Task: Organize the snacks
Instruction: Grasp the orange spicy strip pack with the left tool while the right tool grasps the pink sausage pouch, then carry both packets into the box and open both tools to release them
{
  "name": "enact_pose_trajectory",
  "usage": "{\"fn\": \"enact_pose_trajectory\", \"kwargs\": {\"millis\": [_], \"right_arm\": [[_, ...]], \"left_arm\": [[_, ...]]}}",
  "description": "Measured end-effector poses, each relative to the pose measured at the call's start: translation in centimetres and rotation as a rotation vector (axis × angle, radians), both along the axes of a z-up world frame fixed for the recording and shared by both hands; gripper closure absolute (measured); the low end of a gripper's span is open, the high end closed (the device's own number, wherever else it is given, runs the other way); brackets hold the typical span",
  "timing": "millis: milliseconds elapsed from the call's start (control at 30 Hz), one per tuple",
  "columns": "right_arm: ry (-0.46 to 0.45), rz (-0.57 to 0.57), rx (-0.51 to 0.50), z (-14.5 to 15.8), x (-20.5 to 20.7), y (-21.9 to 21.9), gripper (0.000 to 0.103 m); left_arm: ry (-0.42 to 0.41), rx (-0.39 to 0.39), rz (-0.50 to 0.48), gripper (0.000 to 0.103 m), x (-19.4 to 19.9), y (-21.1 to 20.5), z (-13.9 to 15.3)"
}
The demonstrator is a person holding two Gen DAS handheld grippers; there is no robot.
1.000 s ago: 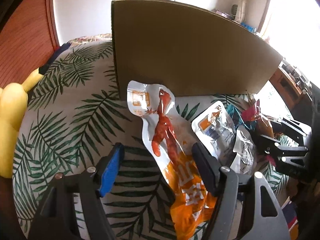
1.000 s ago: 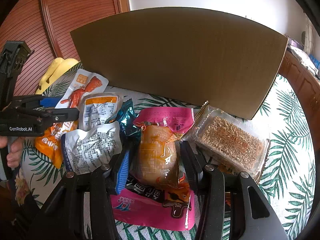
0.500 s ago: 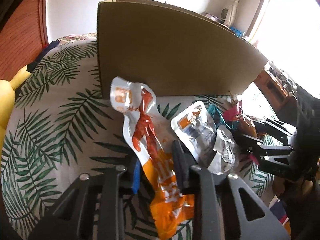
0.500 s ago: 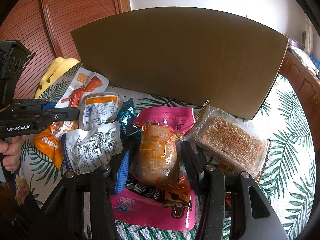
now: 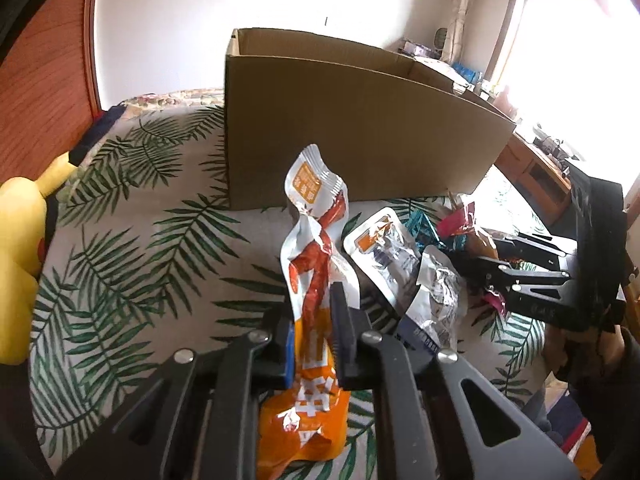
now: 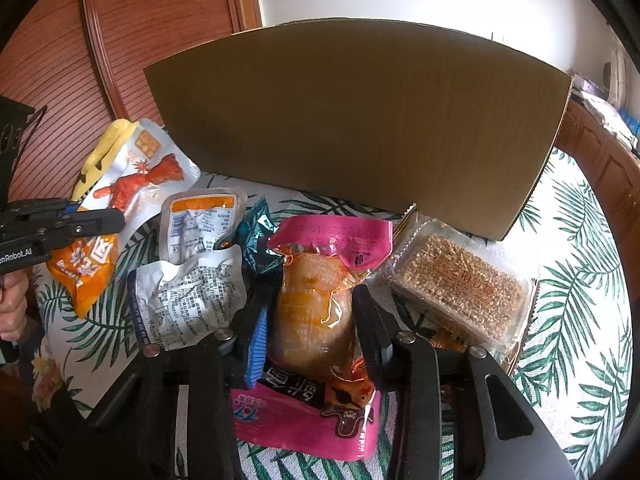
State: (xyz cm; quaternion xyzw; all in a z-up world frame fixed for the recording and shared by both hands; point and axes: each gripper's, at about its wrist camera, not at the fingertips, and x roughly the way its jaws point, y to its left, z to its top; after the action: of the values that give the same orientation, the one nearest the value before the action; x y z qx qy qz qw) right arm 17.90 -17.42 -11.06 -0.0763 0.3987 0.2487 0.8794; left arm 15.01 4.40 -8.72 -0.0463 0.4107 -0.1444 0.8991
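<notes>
Snacks are spread on a leaf-print cloth (image 5: 132, 248) in front of a tall cardboard box (image 5: 360, 136), which is open at the top. The left claw (image 5: 312, 332) is closing, and its pads are pressed on an orange and white packet (image 5: 316, 280), which is lifted so that its upper end stands in front of the box wall. Just right of that packet, two silver pouches (image 5: 400, 264) lie on the cloth before the box. The right claw (image 6: 308, 320) is closing as well, with a pink-topped bag (image 6: 316, 292) gripped between its fingers, straight in front of the box. Another pink packet (image 6: 304, 412) lies under that bag. A clear tray of puffed-grain bars (image 6: 460, 280) rests near the box's right corner. A yellow plush toy (image 5: 20, 264) sits well left of the box.
</notes>
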Motion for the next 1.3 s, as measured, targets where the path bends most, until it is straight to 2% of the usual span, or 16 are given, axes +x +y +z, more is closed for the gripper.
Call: {"fn": "enact_pose_trajectory", "kwargs": {"millis": [400,767,1000,1300], "right_arm": [[-0.072,-0.024,0.021,1.4,-1.9,-1.0,0.065],[-0.170,-0.028,0.062,6.5,-2.8,-1.9,0.065],[-0.227,-0.036,0.049,9.9,-1.6,-2.1,0.065],[-0.223,-0.062,0.033,12.1,2.4,-2.5,0.065]], "left_arm": [[-0.080,-0.001,0.010,0.093,-2.3,0.8,1.7],[-0.177,-0.028,0.010,0.093,-2.2,0.7,6.5],[-0.244,-0.024,0.015,0.093,-0.2,0.2,10.5],[-0.252,0.007,0.047,0.093,4.8,0.3,12.8]]}}
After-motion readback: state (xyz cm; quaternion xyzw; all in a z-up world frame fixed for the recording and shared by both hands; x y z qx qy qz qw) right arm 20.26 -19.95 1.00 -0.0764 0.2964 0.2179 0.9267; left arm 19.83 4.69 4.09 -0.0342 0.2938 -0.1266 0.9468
